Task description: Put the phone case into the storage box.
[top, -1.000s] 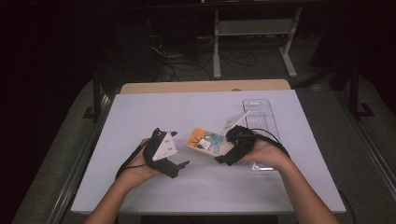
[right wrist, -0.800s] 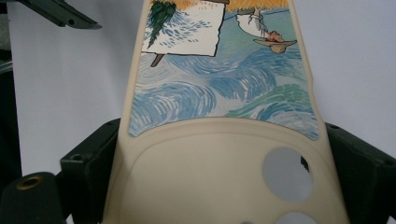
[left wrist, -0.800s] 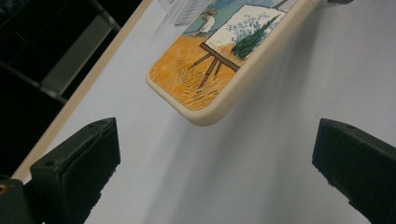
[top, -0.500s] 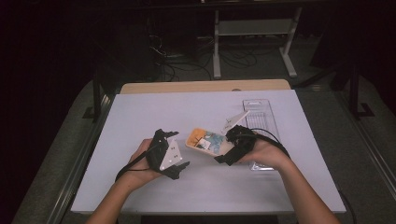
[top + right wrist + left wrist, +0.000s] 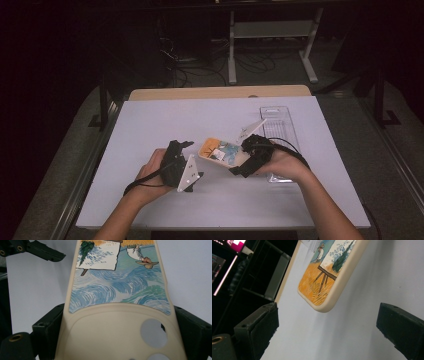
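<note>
White table surface (image 5: 150,200) is surrounded by dark floor and cabling. At left, the left gripper (image 5: 182,159) is held with its jaws spread wide and nothing between them, just short of the phone case (image 5: 220,150). At centre, the painted cream case is raised at a tilt above the table. At right, the right gripper (image 5: 245,162) is clamped on the case's camera-hole end. A clear plastic tray (image 5: 277,120) is located behind it.

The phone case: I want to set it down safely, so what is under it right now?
The phone case, clamped by the right gripper, hangs over bare white table. The spot directly beneath is hidden.
</note>
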`<state>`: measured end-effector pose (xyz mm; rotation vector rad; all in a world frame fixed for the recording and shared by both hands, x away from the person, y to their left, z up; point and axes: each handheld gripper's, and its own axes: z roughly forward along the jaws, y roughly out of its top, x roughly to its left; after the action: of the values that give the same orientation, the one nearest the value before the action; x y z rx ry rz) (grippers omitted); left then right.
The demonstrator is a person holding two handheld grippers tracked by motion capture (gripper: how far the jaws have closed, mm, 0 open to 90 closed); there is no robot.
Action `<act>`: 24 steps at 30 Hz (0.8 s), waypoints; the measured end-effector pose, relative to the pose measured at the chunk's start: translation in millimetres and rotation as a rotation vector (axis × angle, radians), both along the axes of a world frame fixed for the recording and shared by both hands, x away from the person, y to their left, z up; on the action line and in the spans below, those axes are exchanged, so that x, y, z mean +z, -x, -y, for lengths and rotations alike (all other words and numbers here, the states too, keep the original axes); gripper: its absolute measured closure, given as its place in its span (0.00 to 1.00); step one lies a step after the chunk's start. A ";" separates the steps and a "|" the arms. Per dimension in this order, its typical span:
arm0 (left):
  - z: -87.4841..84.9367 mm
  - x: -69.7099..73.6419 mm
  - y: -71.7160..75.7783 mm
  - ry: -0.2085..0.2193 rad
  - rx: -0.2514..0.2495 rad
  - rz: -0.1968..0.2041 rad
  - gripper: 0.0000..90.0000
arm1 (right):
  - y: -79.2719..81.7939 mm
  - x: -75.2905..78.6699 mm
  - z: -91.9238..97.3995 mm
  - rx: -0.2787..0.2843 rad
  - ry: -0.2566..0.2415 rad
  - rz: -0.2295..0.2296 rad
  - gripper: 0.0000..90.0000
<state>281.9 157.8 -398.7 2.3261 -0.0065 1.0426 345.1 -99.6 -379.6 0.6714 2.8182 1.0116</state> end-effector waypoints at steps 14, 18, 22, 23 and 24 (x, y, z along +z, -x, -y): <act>10.8 -13.1 6.2 -0.103 -0.003 0.177 0.09 | 0.0 -1.9 -5.3 0.004 0.004 -0.003 0.10; 13.6 -16.3 8.2 -0.132 -0.012 0.230 0.13 | 0.2 -2.4 -7.8 0.006 -0.004 -0.005 0.10; 16.8 -19.5 9.7 -0.155 -0.015 0.269 0.16 | 0.4 -3.2 -10.4 0.012 -0.002 -0.005 0.10; 17.6 -20.4 9.9 -0.157 -0.015 0.276 0.16 | 0.6 -3.1 -11.1 0.012 0.000 -0.005 0.10; 18.1 -21.1 10.1 -0.159 -0.014 0.282 0.16 | 0.8 -3.1 -12.0 0.014 0.001 -0.005 0.10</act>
<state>271.8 139.6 -419.8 2.2924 -0.2228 1.3996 344.3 -87.6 -382.7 0.6556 2.8311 1.0125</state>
